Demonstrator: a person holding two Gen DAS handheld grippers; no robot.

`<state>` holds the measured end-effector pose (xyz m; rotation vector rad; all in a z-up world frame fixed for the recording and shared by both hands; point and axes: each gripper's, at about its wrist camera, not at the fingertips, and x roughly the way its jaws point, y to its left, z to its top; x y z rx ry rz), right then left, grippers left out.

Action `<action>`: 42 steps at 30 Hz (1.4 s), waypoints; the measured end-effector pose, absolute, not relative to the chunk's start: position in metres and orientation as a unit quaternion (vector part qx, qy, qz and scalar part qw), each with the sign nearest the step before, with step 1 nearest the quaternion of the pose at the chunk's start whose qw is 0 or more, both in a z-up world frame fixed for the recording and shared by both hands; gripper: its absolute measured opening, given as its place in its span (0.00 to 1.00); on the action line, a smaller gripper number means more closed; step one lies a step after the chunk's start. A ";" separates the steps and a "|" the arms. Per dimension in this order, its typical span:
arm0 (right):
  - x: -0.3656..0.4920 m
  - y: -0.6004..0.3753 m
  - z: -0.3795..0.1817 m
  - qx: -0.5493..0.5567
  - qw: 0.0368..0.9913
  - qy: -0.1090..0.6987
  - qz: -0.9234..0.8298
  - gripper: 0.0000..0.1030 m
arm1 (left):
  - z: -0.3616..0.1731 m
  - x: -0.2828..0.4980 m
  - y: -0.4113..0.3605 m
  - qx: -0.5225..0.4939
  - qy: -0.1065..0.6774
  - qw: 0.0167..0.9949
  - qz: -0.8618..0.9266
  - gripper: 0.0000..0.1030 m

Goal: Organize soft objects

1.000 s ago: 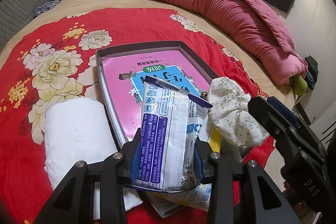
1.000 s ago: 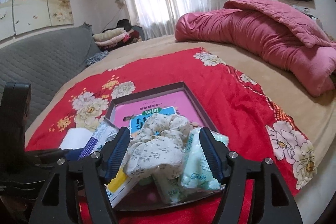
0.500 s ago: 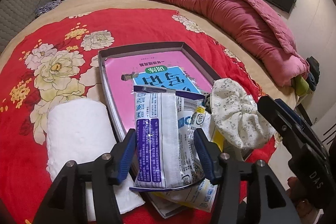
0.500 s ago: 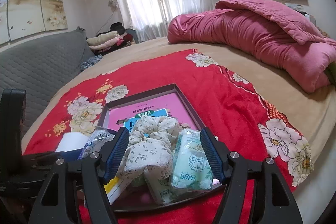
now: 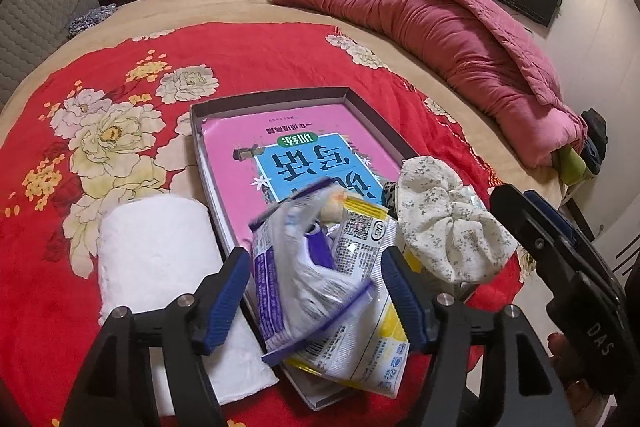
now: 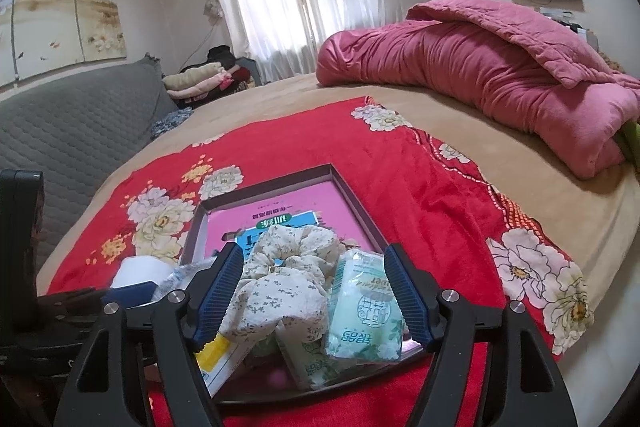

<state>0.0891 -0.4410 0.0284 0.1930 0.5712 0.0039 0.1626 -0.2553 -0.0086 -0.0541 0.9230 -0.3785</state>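
My left gripper point(image 5: 314, 291) hangs over the near end of a grey tray point(image 5: 272, 97), its jaws opening. A blue-and-white tissue pack point(image 5: 296, 267), blurred, drops free between them onto a yellow-and-white pack point(image 5: 360, 311); neither pad presses on it. My right gripper point(image 6: 312, 291) is also opening, with a cream floral scrunchie point(image 6: 280, 283) and a green tissue pack point(image 6: 364, 319) lying in the tray point(image 6: 264, 187) between its fingers, not squeezed. The scrunchie point(image 5: 444, 223) sits at the tray's right side.
A pink book point(image 5: 280, 151) fills the tray's far half. A white rolled towel point(image 5: 156, 247) lies on the red flowered blanket point(image 5: 240, 55) left of the tray. A pink quilt point(image 6: 500, 75) is heaped at the bed's far right; folded clothes point(image 6: 200, 79) are stacked behind.
My left jaws have spread wide and let go of the blue-and-white pack, which stood upright in them and now flops down into the tray. The right jaws have widened slightly.
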 end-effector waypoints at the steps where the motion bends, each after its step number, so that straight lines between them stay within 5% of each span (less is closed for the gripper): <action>1: 0.088 -0.441 0.029 0.095 0.955 0.281 0.002 0.72 | -0.007 0.162 -0.255 -0.025 0.441 0.879 -0.179 0.66; 42: -0.029 -0.339 0.068 0.044 0.940 0.337 0.030 0.74 | 0.036 0.038 -0.165 -0.033 0.423 0.899 -0.111 0.66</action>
